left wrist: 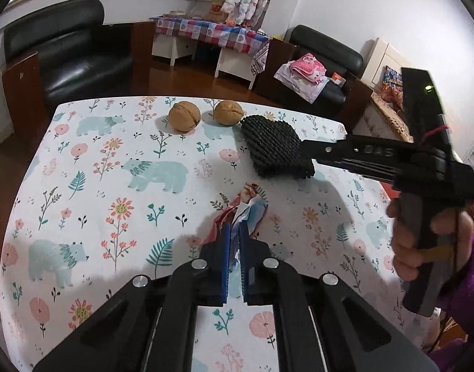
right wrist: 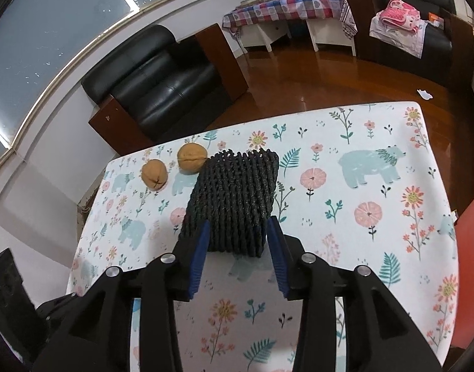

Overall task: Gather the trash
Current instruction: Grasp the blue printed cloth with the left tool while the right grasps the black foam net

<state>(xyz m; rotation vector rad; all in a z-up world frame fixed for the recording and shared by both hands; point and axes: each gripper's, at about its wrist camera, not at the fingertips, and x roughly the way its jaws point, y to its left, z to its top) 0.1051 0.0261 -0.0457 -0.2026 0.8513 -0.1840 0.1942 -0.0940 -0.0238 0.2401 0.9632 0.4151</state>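
Meanwhile, crumpled wrapper [left wrist: 237, 214] lies beside ribbed woven basket [left wrist: 275, 147].

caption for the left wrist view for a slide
Left hand-held gripper shut on a crumpled wrapper on the floral tablecloth, black woven basket and two walnuts beyond.

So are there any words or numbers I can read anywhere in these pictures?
"DAS", raised letters on the arm of the right gripper, seen from the left wrist camera; any further letters are blurred.
Tablecloth: only bears and flowers, no words.
Nothing else can be read.
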